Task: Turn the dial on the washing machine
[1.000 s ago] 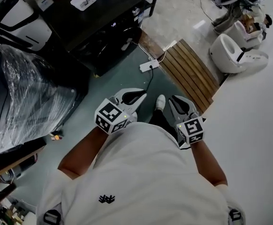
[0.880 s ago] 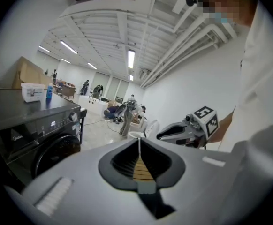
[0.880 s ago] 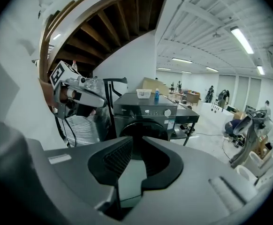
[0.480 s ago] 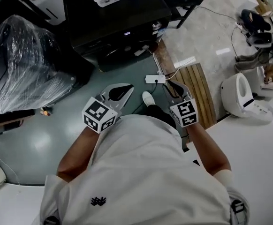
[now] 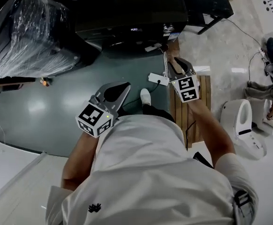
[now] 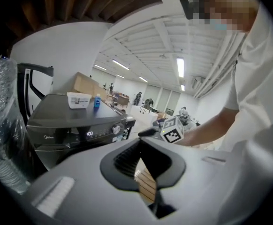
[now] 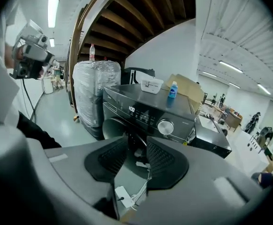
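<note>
The black washing machine (image 5: pixel 132 13) stands ahead of me, its lit display (image 5: pixel 135 29) on the front panel. Its silver dial (image 7: pixel 165 126) sits at the panel's right end, also visible in the left gripper view (image 6: pixel 117 130). My right gripper (image 5: pixel 178 64) is held out toward the machine's right front, still well short of the dial. Its jaws are opening, with nothing between them (image 7: pixel 136 146). My left gripper (image 5: pixel 117 92) hangs lower and nearer to me, with its fingertips together and nothing in it (image 6: pixel 141 149).
A plastic-wrapped appliance (image 5: pixel 28 27) stands left of the machine. A white power strip (image 5: pixel 158 79) and cable lie on the green floor by a wooden slatted board (image 5: pixel 193 102). A white box (image 7: pixel 151 85) and blue bottle (image 7: pixel 173 90) sit on the machine's top.
The person has turned toward the washing machine, which now sits at top centre of the head view. The right gripper has reached forward toward it. The left gripper has stayed low.
</note>
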